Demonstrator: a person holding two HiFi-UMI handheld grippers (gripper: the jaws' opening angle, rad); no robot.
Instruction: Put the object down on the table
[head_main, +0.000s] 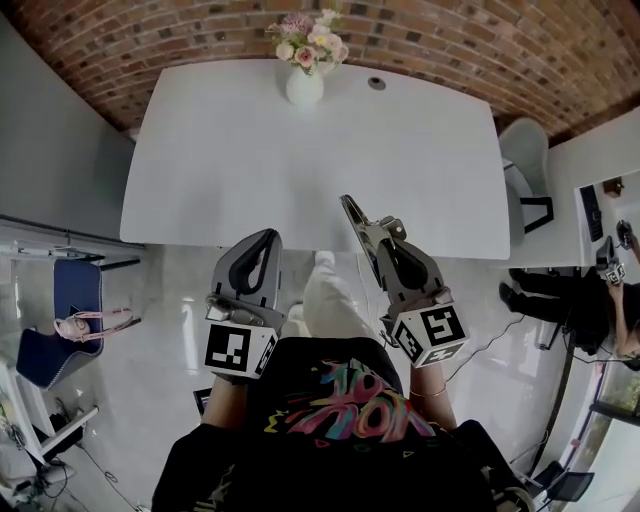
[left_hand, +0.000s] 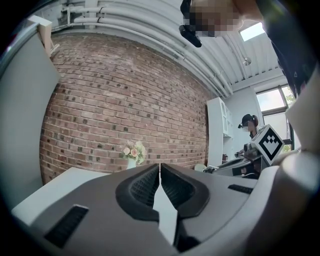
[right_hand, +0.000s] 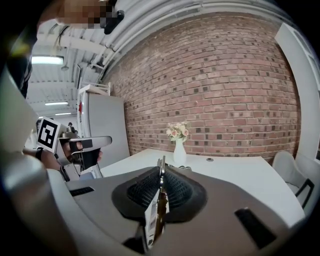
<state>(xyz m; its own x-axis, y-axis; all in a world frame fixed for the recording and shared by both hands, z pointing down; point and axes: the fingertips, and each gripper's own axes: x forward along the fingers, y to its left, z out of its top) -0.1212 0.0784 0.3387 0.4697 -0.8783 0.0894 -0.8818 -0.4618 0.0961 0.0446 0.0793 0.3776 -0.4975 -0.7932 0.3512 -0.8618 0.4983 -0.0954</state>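
Right gripper (right_hand: 161, 176) first: its ribbed black pads are pinched on a thin, flat, silvery metal object (right_hand: 160, 163), which stands on edge between them with its tip poking out past the jaw ends. The left gripper (left_hand: 160, 170) beside it has its jaws pressed together at the tips with nothing between them. Ahead lies the broad white table (head_main: 300, 160), bare except for a white ceramic vase of pink and cream flowers (head_main: 305, 82) at its far edge, before a red brick wall (head_main: 200, 30). I judge the step in hand to be the carry toward the table, with the setting-down not yet begun. The next move calls for bringing the right gripper over the near part of the tabletop, lowering it until the metal piece rests flat or nearly so, and only then parting the jaws. The head view alone shows that both grippers hang short of the table's near edge, over the pale floor. The right gripper view alone shows the pinch itself and a brownish lower part of the object. The left gripper view confirms that its own jaws are empty.
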